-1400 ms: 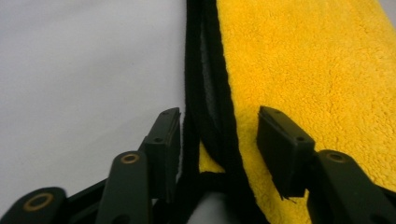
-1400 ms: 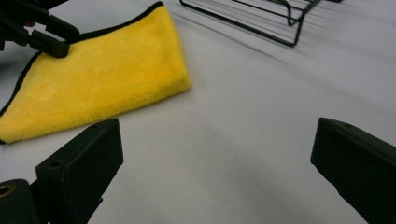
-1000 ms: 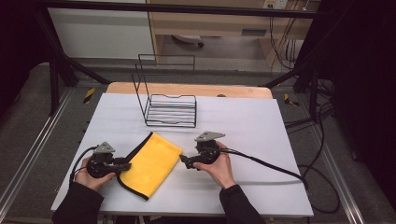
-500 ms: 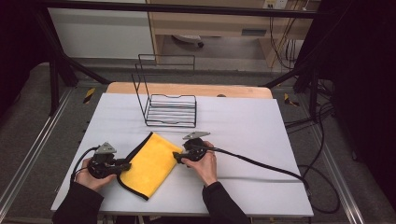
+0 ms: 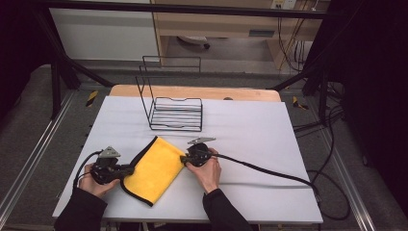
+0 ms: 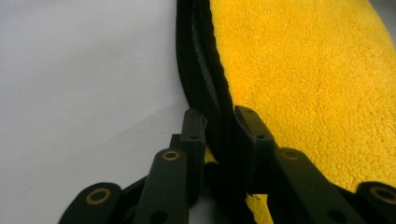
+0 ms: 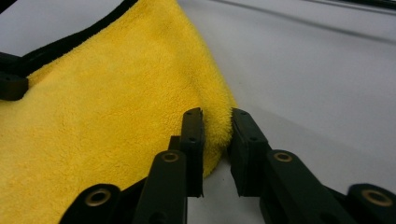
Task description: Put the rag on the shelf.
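Note:
A yellow cloth [image 5: 154, 168] with a black hem lies folded on the white table [image 5: 250, 130], near its front left. My left gripper [image 5: 129, 169] sits at the cloth's left edge. In the left gripper view the jaws [image 6: 219, 126] have just been closing and now pinch the black hem of the cloth [image 6: 303, 70]. My right gripper [image 5: 183, 159] is at the cloth's right, folded edge. In the right gripper view its jaws [image 7: 217, 123] have just been closing and press on the yellow fold of the cloth [image 7: 116, 93].
A black wire rack [image 5: 175, 113] stands behind the cloth, toward the table's back. A thick black cable [image 5: 269, 171] trails from the right gripper across the table to the right edge. A wooden board [image 5: 192, 91] borders the far side.
The right hand has moved left and down to the cloth's right edge, where its jaws have closed on the fold. The left hand has stayed at the left hem.

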`<action>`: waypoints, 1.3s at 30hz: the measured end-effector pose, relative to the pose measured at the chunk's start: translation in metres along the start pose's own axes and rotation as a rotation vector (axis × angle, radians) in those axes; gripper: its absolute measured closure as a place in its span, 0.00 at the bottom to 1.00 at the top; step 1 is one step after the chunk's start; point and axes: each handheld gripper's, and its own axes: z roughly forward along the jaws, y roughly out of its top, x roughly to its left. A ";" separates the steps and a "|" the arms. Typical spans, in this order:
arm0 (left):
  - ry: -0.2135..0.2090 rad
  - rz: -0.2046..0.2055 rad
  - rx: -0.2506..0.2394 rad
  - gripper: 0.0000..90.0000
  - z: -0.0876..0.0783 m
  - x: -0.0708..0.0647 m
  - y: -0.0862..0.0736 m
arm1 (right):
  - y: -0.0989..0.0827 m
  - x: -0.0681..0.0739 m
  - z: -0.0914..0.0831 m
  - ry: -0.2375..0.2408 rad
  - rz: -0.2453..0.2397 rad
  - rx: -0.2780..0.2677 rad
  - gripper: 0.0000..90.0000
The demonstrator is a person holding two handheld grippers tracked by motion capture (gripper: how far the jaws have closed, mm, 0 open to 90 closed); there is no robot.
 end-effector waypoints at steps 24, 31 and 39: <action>-0.059 -0.104 -0.065 0.88 0.007 -0.063 0.004 | 0.037 -0.023 -0.025 -0.030 -0.119 -0.004 0.92; -0.019 -0.083 -0.072 0.87 0.012 -0.072 0.002 | 0.035 -0.033 -0.005 -0.033 -0.208 -0.015 0.91; -0.002 -0.008 -0.073 0.78 0.008 -0.070 0.004 | 0.030 -0.033 -0.001 -0.057 -0.238 -0.046 0.81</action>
